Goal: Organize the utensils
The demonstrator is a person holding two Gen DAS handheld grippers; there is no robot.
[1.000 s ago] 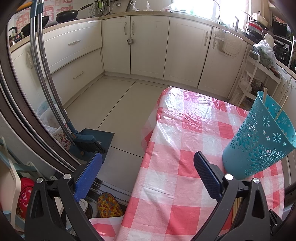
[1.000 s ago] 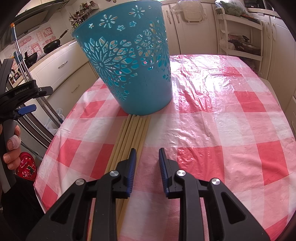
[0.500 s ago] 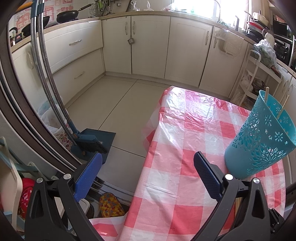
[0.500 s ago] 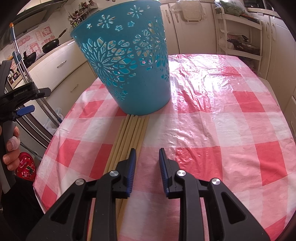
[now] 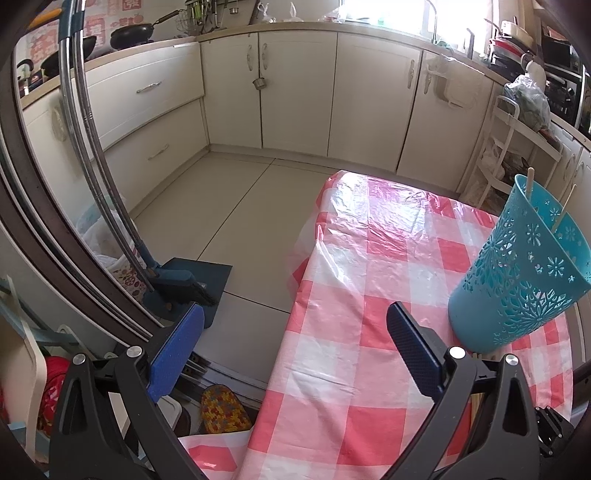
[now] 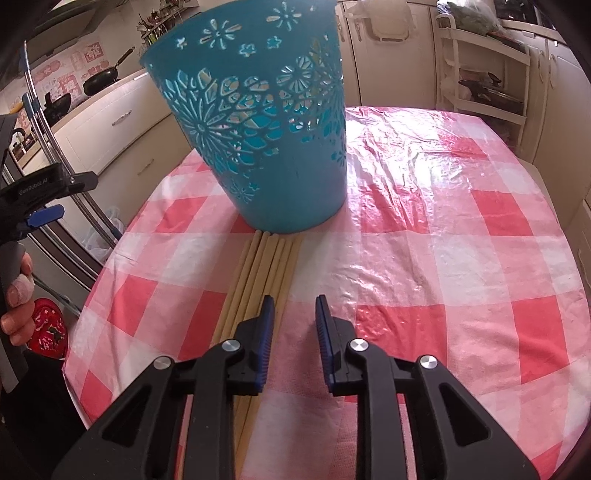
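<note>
Checked tablecloth (image 6: 424,229): chopsticks (image 6: 266,266) touch basket (image 6: 258,129).

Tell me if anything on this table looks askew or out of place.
The blue holder leans instead of standing straight. Two chopsticks are in it, while a bundle lies loose on the tablecloth at its base.

Pretty clearly a home kitchen: cream cabinets (image 5: 295,85) and drawers (image 5: 147,88) run under a countertop (image 5: 369,27), with a black pan (image 5: 131,35) sitting on it. There's a table with a red-checked plastic cloth (image 6: 424,229), plus a broom and dustpan (image 5: 184,284) on the tiled floor (image 5: 240,206).
</note>
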